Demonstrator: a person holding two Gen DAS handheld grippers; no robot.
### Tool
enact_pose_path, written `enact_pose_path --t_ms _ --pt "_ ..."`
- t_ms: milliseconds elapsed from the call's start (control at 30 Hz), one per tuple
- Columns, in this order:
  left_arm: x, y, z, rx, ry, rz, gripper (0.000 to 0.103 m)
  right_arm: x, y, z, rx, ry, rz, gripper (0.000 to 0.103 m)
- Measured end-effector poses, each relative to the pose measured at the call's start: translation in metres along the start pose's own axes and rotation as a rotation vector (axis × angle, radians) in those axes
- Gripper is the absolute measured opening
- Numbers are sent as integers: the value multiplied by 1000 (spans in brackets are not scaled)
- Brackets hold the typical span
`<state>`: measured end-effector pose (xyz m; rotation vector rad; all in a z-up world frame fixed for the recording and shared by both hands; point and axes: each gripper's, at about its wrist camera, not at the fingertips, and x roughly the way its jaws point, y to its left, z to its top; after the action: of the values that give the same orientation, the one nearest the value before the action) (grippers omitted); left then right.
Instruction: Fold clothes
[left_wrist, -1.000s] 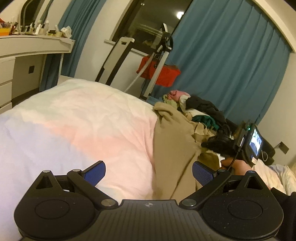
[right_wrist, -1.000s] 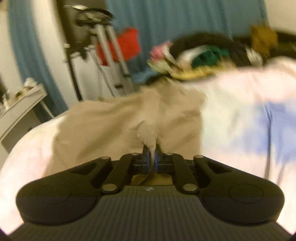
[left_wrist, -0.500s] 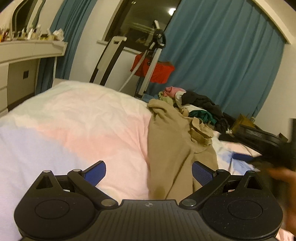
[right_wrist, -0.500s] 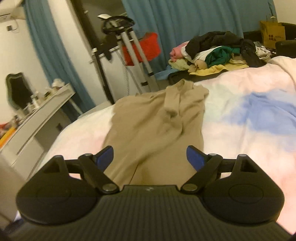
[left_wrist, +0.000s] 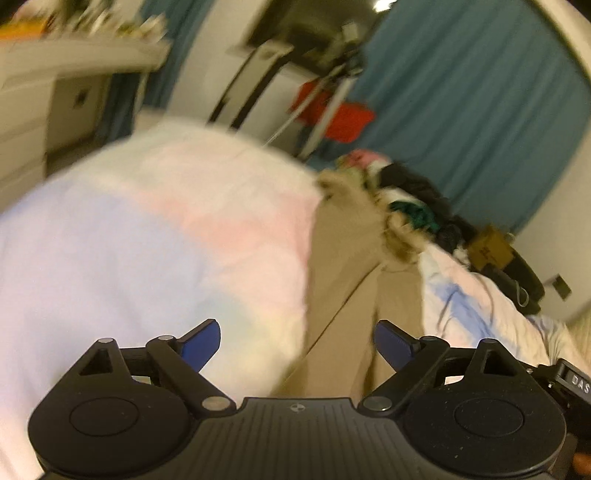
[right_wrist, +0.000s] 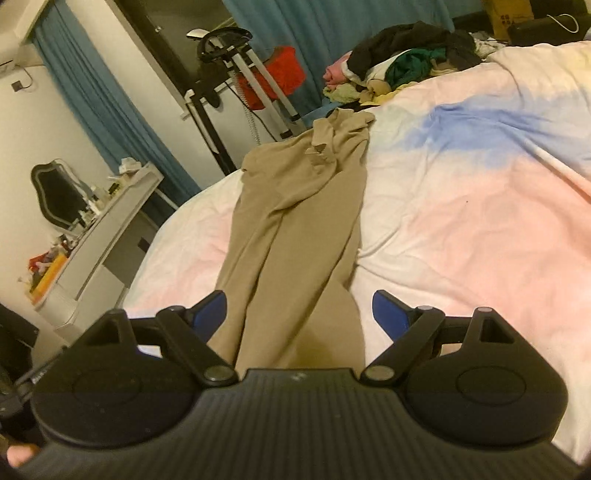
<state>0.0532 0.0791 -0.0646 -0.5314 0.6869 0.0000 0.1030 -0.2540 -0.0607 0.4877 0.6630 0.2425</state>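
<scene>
A tan garment (right_wrist: 295, 229) lies stretched lengthwise on the pastel bedsheet (right_wrist: 480, 221), folded narrow, its far end bunched near the clothes pile. My right gripper (right_wrist: 299, 314) is open and empty just above the garment's near end. In the blurred left wrist view the same garment (left_wrist: 354, 266) runs from the middle toward the far right. My left gripper (left_wrist: 297, 341) is open and empty, its right finger over the garment's near part, its left finger over bare sheet (left_wrist: 147, 240).
A pile of mixed clothes (right_wrist: 402, 66) sits at the bed's far edge. A stand with a red bag (right_wrist: 284, 74) and blue curtains are beyond. A white dresser (right_wrist: 99, 236) with clutter stands left of the bed. A cardboard box (left_wrist: 491, 247) sits far right.
My right gripper opened, let go of the tan garment and pulled back toward its near end. The garment now lies flat. My left gripper swung and tilted, blurring its view.
</scene>
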Motion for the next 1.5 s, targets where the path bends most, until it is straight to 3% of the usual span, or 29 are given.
enact_pose_path --t_ms 100,167,467,500,567,600,633,667,733,967,1067,1200,1367,1500 --pt "4 20 -8 -92 109 41 90 3 -4 -2 1 14 -8 87" --pt "8 30 -13 -140 178 80 77 6 -10 -3 25 31 -11 87" --pt "16 25 -30 -122 345 152 68 8 -49 -4 224 64 8 87" --pt "16 25 -32 -121 357 164 63 9 -51 -4 229 67 -6 87" --pt "15 25 -33 -119 366 205 38 11 -54 -3 238 72 -35 87" --pt "13 26 -33 -125 364 221 31 13 -57 -4 254 81 -31 87" --pt "10 27 -33 -130 356 227 11 15 -60 -4 271 92 -25 87" --pt "6 27 -33 -132 342 226 6 16 -62 -5 290 102 -18 87" --pt "-4 25 -33 -123 305 230 5 16 -67 -6 317 109 -12 87" --pt "-69 -18 -38 159 72 275 4 5 -74 -3 352 76 -19 87" --pt "-90 -45 -51 327 -29 278 4 1 -73 -1 337 57 -24 87" --pt "-108 -88 -87 605 -102 232 4 0 -70 -1 315 58 -28 87" --pt "-109 -135 -134 930 -121 122 4 -2 -67 -3 276 77 -34 87" --pt "-80 -152 -151 1032 35 16 4 -10 -64 -14 261 112 3 87"
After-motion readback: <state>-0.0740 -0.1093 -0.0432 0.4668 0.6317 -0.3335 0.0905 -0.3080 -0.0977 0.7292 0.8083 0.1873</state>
